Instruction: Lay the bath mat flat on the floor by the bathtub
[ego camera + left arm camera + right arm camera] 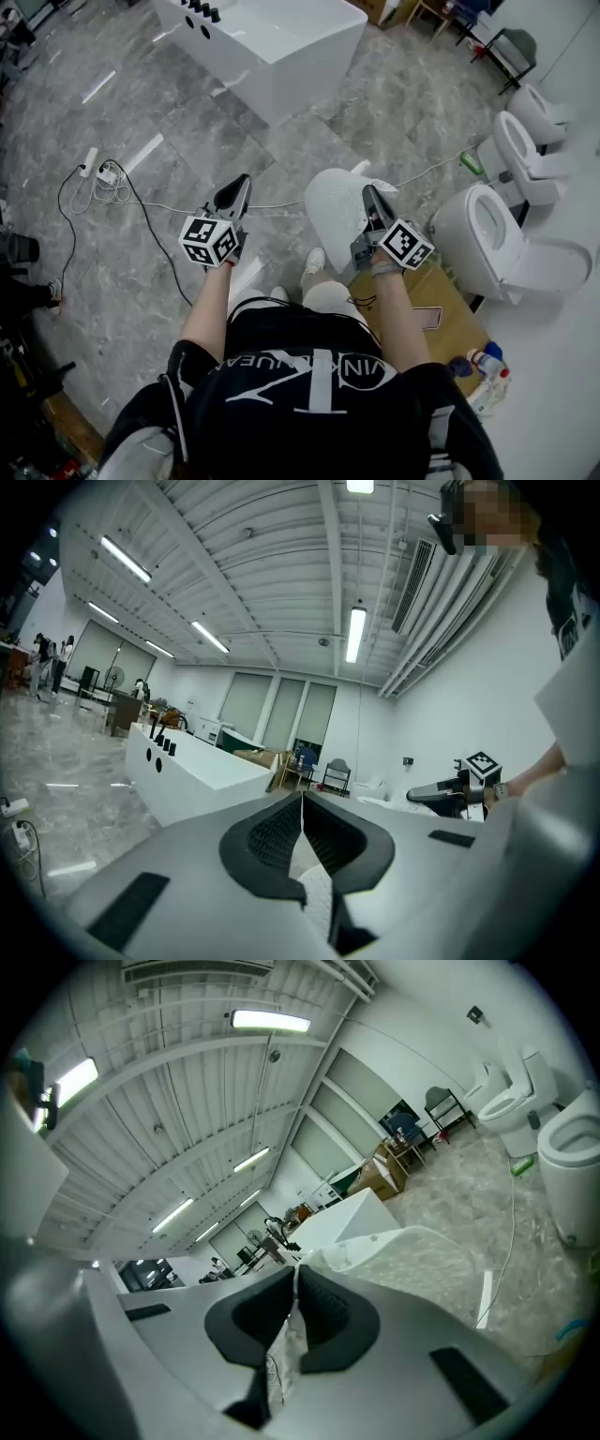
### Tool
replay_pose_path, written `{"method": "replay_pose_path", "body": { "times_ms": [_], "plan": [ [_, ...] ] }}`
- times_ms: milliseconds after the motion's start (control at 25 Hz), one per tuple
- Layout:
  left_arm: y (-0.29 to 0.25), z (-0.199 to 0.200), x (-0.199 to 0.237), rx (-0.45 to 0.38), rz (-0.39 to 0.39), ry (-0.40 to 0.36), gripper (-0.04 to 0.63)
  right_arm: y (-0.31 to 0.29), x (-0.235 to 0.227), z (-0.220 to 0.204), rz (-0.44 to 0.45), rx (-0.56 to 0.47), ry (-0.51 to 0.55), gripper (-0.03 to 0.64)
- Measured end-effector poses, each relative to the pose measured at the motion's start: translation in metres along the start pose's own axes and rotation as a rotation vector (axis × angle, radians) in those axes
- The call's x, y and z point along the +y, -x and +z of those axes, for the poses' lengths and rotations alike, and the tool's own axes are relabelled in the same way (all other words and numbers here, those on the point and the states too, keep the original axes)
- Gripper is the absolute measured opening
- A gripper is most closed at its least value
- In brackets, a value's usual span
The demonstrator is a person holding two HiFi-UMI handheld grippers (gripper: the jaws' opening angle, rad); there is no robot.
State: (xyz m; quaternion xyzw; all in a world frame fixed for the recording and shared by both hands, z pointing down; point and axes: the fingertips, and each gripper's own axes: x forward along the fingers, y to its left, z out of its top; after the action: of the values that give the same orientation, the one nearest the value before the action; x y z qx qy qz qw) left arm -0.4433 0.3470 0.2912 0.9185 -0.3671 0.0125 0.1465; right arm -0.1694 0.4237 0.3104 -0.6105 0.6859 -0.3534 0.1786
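Gripping the bath mat [330, 214] in the right gripper [370, 197], with jaws clamped on a crinkled fold of its edge, plain in the right gripper view. Held in the air, clear of the floor [187, 141], bulging out ahead of those jaws and toward the left-gripper side in a rounded, sagging sheet, not yet flat. No clear long axis while so bunched.

Nothing of the mat at the left gripper [241, 185]: jaws together at the tips, apart from the mat's free edge, with bare floor showing between in the head view. Only a pale patterned patch low behind the tips in the left gripper view, too unclear to name.

Well ahead and to the left, the bathtub [272, 52], far from both grippers, with the left one on the nearer side.

Probably at the carrying stage, with the laying not begun. Likely needing a walk forward and leftward to bring the mat beside the tub, then a second hold: open the left jaws, reach right to the free edge facing them, spread along the tub's side, lower. Worth minding the power strip [91, 161] and its cables on the floor to the left, close to the way there
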Motion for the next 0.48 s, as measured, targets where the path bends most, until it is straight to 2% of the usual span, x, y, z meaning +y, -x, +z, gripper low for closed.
{"method": "replay_pose_path", "body": {
  "times_ms": [200,480],
  "plan": [
    [-0.055,0.001,0.005,0.017,-0.021,0.007,0.023,-0.018,-0.031,0.032,-0.014,-0.033,-0.022,0.032],
    [-0.165,0.013,0.009,0.03,-0.027,0.008,0.023,-0.057,-0.085,0.074,-0.016,-0.025,-0.057,0.032]
  ]
}}
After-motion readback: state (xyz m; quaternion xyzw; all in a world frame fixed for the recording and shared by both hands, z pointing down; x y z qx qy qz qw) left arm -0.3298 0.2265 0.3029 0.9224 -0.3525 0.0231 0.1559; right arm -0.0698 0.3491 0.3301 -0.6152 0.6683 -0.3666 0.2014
